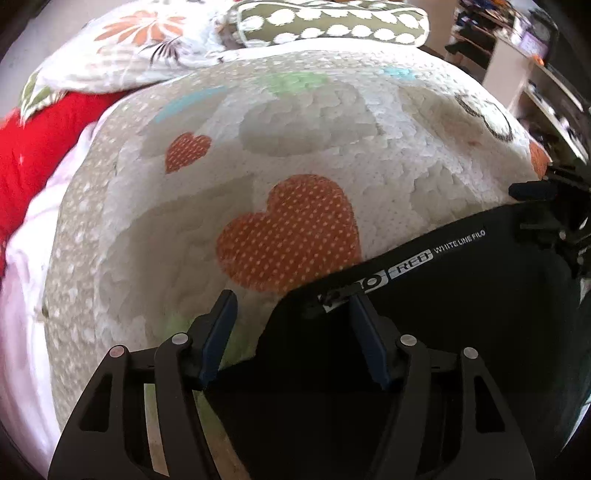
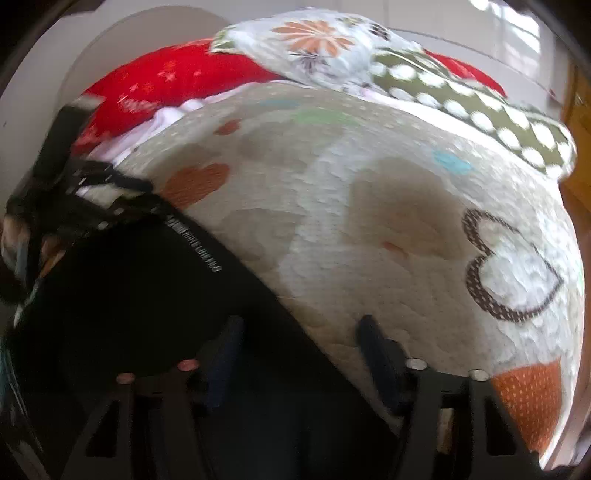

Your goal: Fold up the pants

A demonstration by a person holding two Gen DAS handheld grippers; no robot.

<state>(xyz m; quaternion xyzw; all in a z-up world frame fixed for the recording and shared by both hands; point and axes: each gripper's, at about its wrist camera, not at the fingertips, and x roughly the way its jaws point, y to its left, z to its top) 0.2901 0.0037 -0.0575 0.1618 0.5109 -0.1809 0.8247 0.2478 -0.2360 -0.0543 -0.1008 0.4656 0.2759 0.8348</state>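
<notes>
Black pants [image 1: 424, 314] with white lettering along one edge lie on a heart-patterned bedspread [image 1: 295, 147]. My left gripper [image 1: 291, 306] is open, its jaws wide apart over the pants' left corner, one finger over the bedspread and one over the fabric. In the right wrist view the pants [image 2: 129, 295] fill the lower left. My right gripper [image 2: 299, 328] is open over the pants' right edge. The right gripper also shows in the left wrist view [image 1: 546, 206], at the pants' far right corner. The left gripper shows in the right wrist view [image 2: 85, 192], blurred.
A red blanket [image 1: 33, 155], a floral quilt [image 1: 122, 48] and an olive spotted pillow [image 1: 332, 22] lie at the head of the bed. Shelves and furniture [image 1: 535, 55] stand beyond the bed's right side. The bedspread [image 2: 369, 221] stretches ahead of both grippers.
</notes>
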